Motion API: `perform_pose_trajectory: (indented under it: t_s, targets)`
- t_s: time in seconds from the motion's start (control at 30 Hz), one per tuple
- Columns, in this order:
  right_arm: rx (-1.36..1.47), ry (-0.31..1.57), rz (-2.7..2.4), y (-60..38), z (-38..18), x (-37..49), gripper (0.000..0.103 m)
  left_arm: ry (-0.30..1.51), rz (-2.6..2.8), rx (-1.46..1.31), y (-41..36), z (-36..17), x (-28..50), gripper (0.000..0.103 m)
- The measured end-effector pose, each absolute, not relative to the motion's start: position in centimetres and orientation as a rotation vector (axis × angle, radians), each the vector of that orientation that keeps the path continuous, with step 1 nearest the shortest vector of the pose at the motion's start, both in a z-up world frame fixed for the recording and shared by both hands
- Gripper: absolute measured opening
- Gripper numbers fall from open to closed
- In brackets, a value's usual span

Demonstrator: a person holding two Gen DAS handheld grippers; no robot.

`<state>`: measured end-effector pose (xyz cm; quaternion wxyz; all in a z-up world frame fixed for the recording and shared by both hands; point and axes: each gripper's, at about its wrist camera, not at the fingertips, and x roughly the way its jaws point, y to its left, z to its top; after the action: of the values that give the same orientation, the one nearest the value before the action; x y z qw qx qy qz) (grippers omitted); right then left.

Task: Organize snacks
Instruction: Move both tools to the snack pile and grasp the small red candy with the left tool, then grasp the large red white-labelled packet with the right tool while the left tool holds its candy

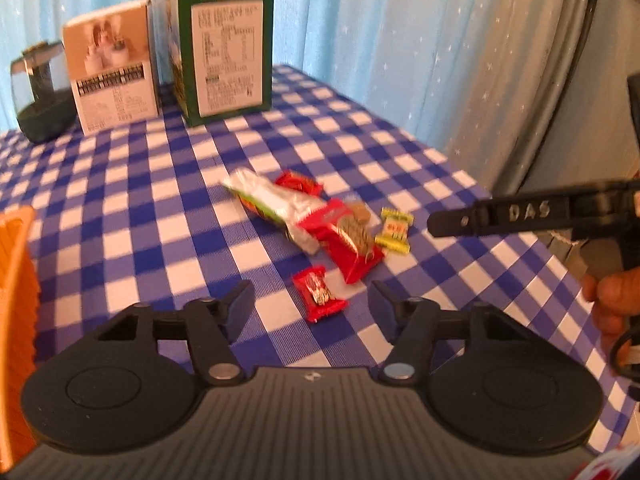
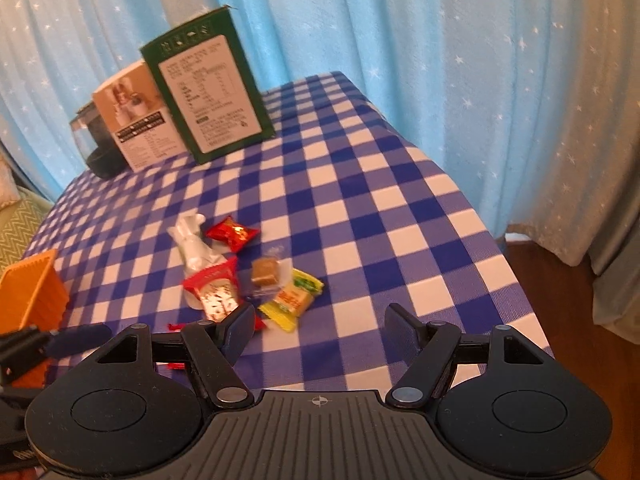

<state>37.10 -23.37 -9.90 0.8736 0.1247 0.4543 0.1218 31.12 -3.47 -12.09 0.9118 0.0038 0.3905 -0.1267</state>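
A heap of wrapped snacks lies on the blue checked tablecloth: a white-green packet, a red packet, a brown candy, a yellow candy and a small red candy. My left gripper hovers open just short of the heap, and the small red candy shows between its fingers with neither pad touching it. My right gripper is open and empty, with the yellow candy and red packet just ahead to its left. An orange basket stands at the left.
A green box, a beige box and a dark glass jar stand along the far edge. Blue starred curtains hang behind. The table's right edge drops to a wooden floor. A hand holds the right gripper.
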Motion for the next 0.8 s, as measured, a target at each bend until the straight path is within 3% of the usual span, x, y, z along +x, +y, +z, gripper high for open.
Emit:
perform_pose_trajectory:
  t_s: [0.07, 0.13, 0.37, 0.8]
  targets:
    - [0.261, 0.958, 0.252, -23.3, -10.1, 37.2, 0.072, 0.807, -0.262, 0.009, -3.7, -12.9, 31.3, 0.051]
    - [0.265, 0.96, 0.254, -23.2, -10.2, 37.4, 0.072, 0.813, -0.26, -0.006, -3.7, -13.6, 31.7, 0.041]
    - [0.277, 0.952, 0.255, -22.7, -10.0, 37.8, 0.072, 0.798, -0.24, -0.054, -3.4, -14.4, 32.9, 0.037]
    - [0.253, 0.941, 0.288, -21.6, -9.9, 38.1, 0.072, 0.846, -0.235, 0.053, -3.7, -15.2, 33.8, 0.014]
